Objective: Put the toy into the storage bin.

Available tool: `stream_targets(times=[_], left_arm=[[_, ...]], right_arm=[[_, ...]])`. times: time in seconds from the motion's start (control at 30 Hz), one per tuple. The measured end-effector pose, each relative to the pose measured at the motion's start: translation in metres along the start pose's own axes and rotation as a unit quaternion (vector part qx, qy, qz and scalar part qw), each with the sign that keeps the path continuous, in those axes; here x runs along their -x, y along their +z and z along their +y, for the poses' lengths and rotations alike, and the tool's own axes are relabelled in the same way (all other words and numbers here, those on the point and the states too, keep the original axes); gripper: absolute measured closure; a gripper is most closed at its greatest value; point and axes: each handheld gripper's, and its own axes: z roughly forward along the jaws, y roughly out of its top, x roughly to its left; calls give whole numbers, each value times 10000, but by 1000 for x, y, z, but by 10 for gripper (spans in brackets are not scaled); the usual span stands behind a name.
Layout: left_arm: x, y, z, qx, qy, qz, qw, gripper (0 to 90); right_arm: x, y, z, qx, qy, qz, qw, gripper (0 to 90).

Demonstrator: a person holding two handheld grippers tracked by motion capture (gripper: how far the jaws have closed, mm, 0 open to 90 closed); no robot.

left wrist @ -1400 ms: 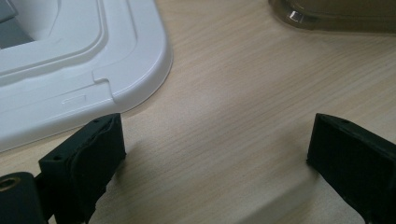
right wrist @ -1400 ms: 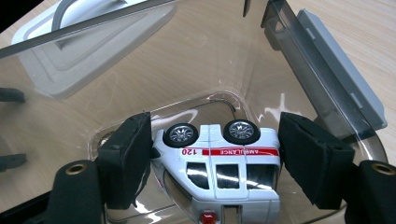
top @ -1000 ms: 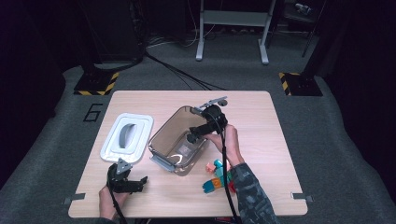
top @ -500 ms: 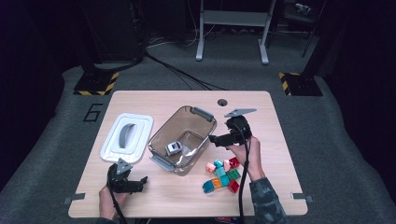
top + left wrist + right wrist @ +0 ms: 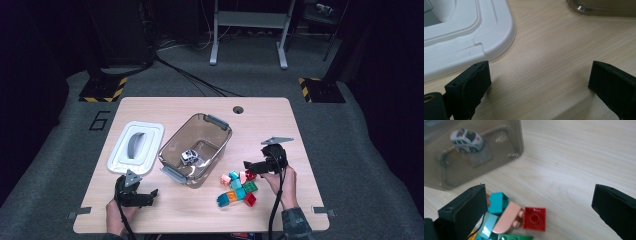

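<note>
Your right gripper (image 5: 252,165) hangs just above the heap of small coloured plastic building bricks (image 5: 238,186) on the pale wooden table (image 5: 300,130). Its jaws have just been opening and now stand wide with nothing between them. In the right gripper view the square red brick (image 5: 534,218) and the rounded pink brick (image 5: 507,218) lie low between the jaws, touching each other, with a teal brick (image 5: 497,202) pressed against the left jaw's side.

That crowding is your risk: close here and you may pinch two bricks at once, or squeeze one off-centre so it flips out and scatters the heap.

The smoky transparent plastic tub (image 5: 176,150) sits near the heap with the little white toy car (image 5: 189,156) already inside; swing low on the way over and you could knock its rim.

Your left gripper (image 5: 141,196) rests open and empty near the table's front edge, just beside the white plastic lid (image 5: 120,159). A careless shift there would push the lid.
</note>
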Motion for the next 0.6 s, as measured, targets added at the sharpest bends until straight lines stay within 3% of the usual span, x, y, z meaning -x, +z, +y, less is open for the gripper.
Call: stream_targets(times=[0.27,0.4,0.6], left_arm=[[0,0,0,23,4,24,10000,39],[1,0,0,13,43,32,10000,39],[1,0,0,13,13,23,10000,39]], right_arm=[[4,25,-28,-368,193,-192,9990,35],[7,31,-37,-475,260,-248,9982,136],[6,34,-43,-533,179,-268,9981,267]])
